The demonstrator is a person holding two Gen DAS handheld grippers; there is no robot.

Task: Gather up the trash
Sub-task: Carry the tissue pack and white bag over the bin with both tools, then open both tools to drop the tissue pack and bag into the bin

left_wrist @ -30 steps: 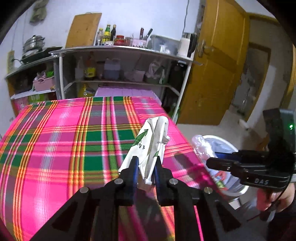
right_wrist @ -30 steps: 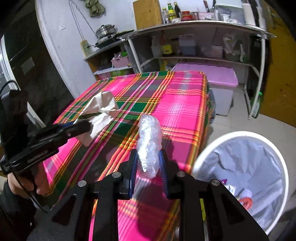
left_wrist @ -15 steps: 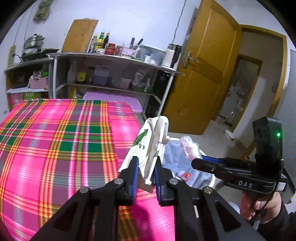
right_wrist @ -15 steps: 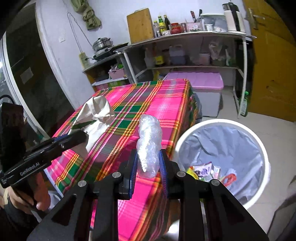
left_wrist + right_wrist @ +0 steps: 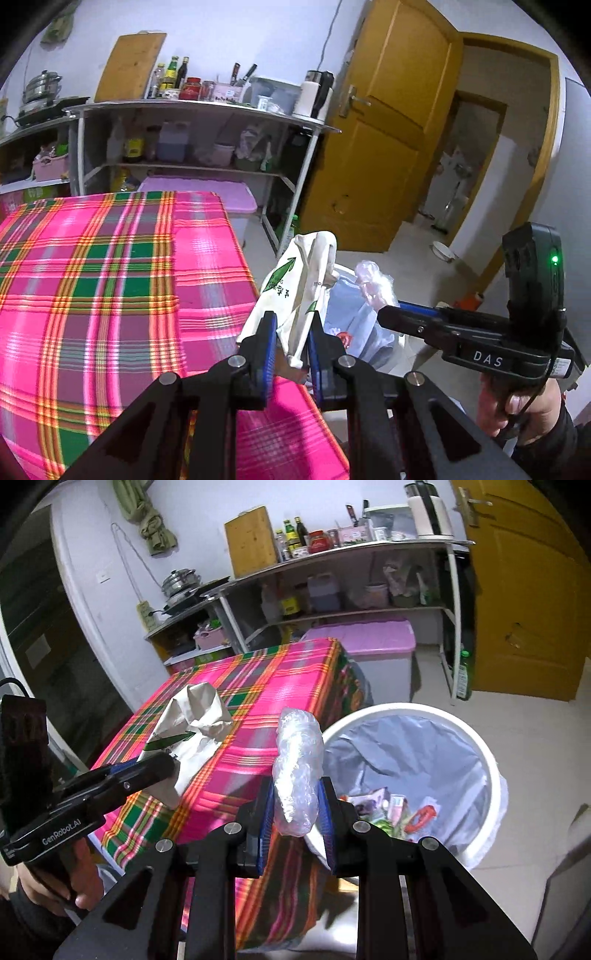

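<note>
Trash held beside the bin [image 5: 476, 738].
Left hand-held gripper [image 5: 290, 345] clasps paper bag [image 5: 295, 291]; right hand-held gripper [image 5: 297, 812] clasps plastic wad [image 5: 297, 771].

Indoor light, cool and fairly bright, white walls tinted bluish. Pink plaid tabletop [image 5: 110, 295] glares in pale streaks toward its near edge. Strong fisheye bend: door [image 5: 388, 147] and shelf [image 5: 351, 554] curve; black vignette fills the corners. Black fingers [image 5: 266, 812] lie in shadow, nearly featureless. Slight smear at lower right of right wrist view; centres sharp.
</note>
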